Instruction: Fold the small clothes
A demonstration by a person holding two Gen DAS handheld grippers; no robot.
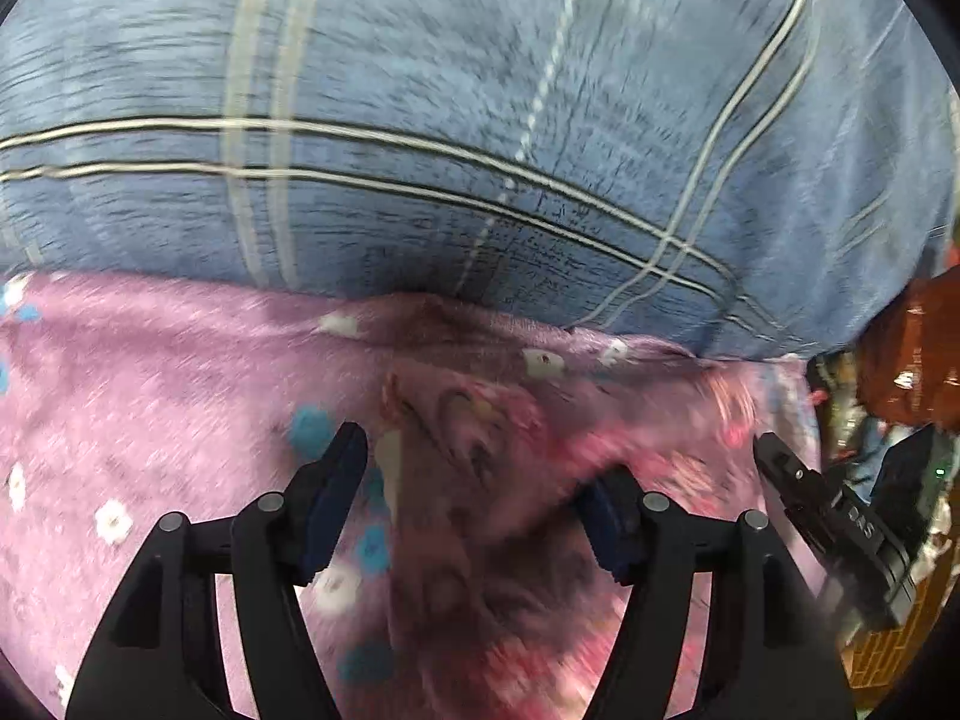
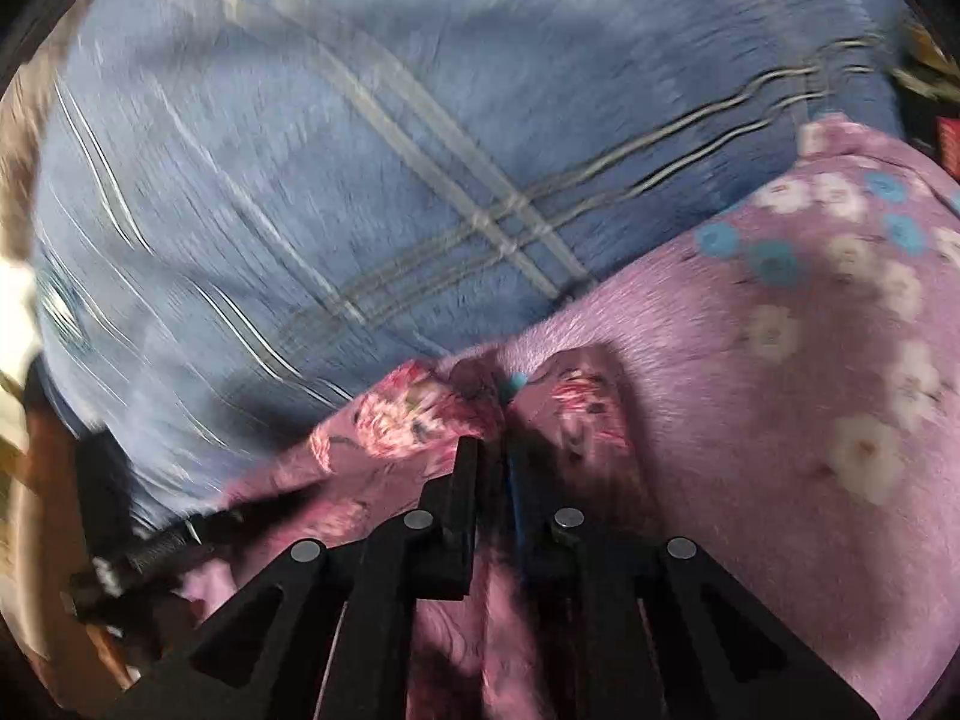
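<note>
A pink floral garment (image 1: pixel 480 420) lies bunched on a purple cloth with white and blue flowers (image 1: pixel 150 390). My left gripper (image 1: pixel 474 480) is open, its fingers (image 1: pixel 336 480) standing on either side of the garment's folds. My right gripper (image 2: pixel 495 450) is shut on a bunched fold of the same garment (image 2: pixel 408 408), whose pink floral fabric rises just ahead of the fingertips. The right gripper's body also shows at the right edge of the left wrist view (image 1: pixel 840 516). Both views are blurred by motion.
A blue plaid bedsheet (image 1: pixel 480 120) with white and dark stripes covers the surface beyond the purple cloth; it fills the upper half of the right wrist view (image 2: pixel 360 180). Brown and cluttered objects (image 1: pixel 912 348) sit past the bed's right edge.
</note>
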